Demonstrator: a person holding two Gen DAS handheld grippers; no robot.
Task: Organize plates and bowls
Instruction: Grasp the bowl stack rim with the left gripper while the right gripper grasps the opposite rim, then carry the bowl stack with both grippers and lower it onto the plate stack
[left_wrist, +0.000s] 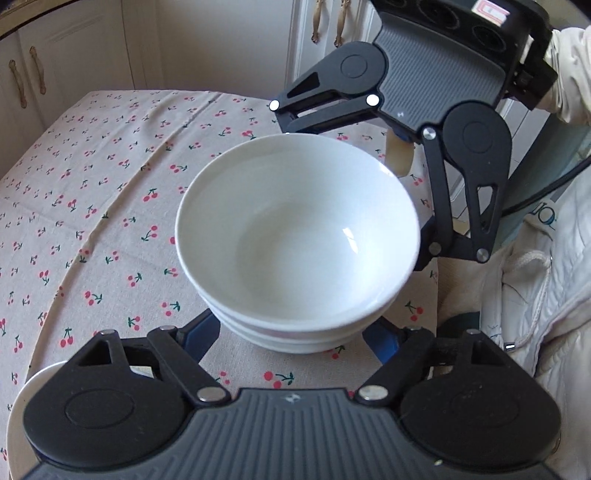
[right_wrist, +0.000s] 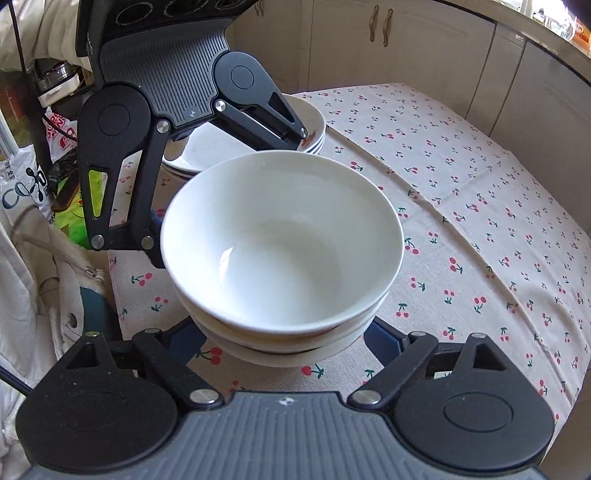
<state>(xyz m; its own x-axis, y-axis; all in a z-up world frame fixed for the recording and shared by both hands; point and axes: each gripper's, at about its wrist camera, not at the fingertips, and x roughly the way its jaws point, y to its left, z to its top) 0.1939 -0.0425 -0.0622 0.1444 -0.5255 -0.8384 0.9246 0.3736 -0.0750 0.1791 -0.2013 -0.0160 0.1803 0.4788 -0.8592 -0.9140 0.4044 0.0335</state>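
1. Writing first: the only letters I could read were a large "JO" on pale fabric (left_wrist: 547, 218) at the right edge of the left wrist view. A small red-and-white label (left_wrist: 491, 8) sat on top of the other tool's body, too blurred to read.
2. The left hand-held gripper (left_wrist: 291, 332) pointed steeply down at the stack of white bowls (left_wrist: 295, 236), with one blue finger (left_wrist: 201, 332) on each side of the stack's base.
3. The right hand-held gripper (right_wrist: 284, 339) came at the same stack from the opposite side, also tilted steeply down, its two fingers straddling the lowest bowl.
4. Both sets of jaws stood spread around the stack. The fingertips ran in under the bowl rims and were hidden, so I could not tell whether either tool was pressing on the bowls or merely bracketing them.
5. A cream padded sleeve (left_wrist: 569, 74) held the right tool from behind.
6. The bowls sat nested, upright, mouths facing up, on the cherry-print cloth (left_wrist: 92, 206) covering the bench, near its edge on the person's side. Being round, they had no long axis across the bench.
7. A stack of white plates (right_wrist: 314, 122) stood just beyond the bowls, partly hidden behind the left tool in the right wrist view.
8. White cabinets (left_wrist: 74, 48) lined the wall behind the bench.
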